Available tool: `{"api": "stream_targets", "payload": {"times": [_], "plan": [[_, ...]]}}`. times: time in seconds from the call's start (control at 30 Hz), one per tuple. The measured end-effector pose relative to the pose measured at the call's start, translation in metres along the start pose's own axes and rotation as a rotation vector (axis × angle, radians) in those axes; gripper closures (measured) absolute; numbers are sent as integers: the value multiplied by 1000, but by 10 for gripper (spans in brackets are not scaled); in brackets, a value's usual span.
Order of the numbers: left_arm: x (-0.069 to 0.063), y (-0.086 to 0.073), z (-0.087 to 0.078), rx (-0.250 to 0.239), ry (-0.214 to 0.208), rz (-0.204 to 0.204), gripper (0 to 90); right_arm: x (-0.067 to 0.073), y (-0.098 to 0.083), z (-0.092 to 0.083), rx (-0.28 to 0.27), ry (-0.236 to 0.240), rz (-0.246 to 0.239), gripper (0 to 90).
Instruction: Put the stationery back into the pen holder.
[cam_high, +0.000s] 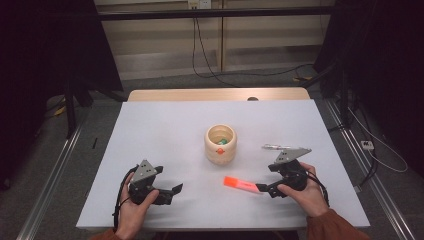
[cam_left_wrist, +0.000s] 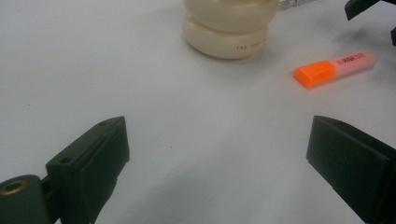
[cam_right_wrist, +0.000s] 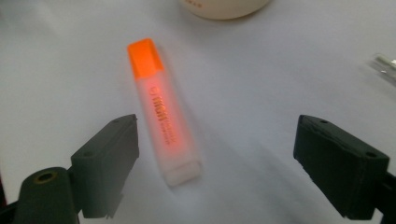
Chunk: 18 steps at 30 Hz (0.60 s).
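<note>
An orange highlighter (cam_high: 240, 183) (cam_left_wrist: 334, 67) (cam_right_wrist: 163, 116) lies flat on the white table (cam_high: 165, 130), its bright orange cap end toward the pot. My right gripper (cam_high: 264, 189) (cam_right_wrist: 217, 121) is open just behind it. The highlighter's pale rear end lies between the jaws, nearer the left-hand one in the right gripper view, and no pad presses on it. My left gripper (cam_high: 172, 194) (cam_left_wrist: 215, 126) is open at the front left of the table with nothing between its jaws. A cream round pot (cam_high: 220, 144) (cam_left_wrist: 229, 28) stands mid-table with small coloured items inside.
A clear pen (cam_high: 275, 147) (cam_right_wrist: 385, 65) lies on the table beyond my right hand, to the right of the pot. The table's far wooden edge (cam_high: 215, 95) and dark stands on both sides border the work area. Cables cross the floor behind.
</note>
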<state>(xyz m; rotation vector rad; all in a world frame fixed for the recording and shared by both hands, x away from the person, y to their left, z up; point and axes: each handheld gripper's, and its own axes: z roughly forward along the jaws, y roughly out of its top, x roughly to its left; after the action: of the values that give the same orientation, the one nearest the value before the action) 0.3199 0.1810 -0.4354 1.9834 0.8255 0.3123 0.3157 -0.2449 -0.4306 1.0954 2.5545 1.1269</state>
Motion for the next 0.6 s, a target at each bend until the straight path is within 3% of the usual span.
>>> {"api": "stream_targets", "payload": {"times": [0.1,0.23,0.47,0.6], "plan": [[0,0,1,2,-3,-5,58,9,4,5,26,-2,-38,109],[-1,0,1,6,-6,-1,58,18,10,17,64,13,-61,134],[0,-1,1,8,0,2,58,29,30,31,114,64,-146,147],[0,-1,1,10,2,1,58,32,36,37,141,68,-165,149]]}}
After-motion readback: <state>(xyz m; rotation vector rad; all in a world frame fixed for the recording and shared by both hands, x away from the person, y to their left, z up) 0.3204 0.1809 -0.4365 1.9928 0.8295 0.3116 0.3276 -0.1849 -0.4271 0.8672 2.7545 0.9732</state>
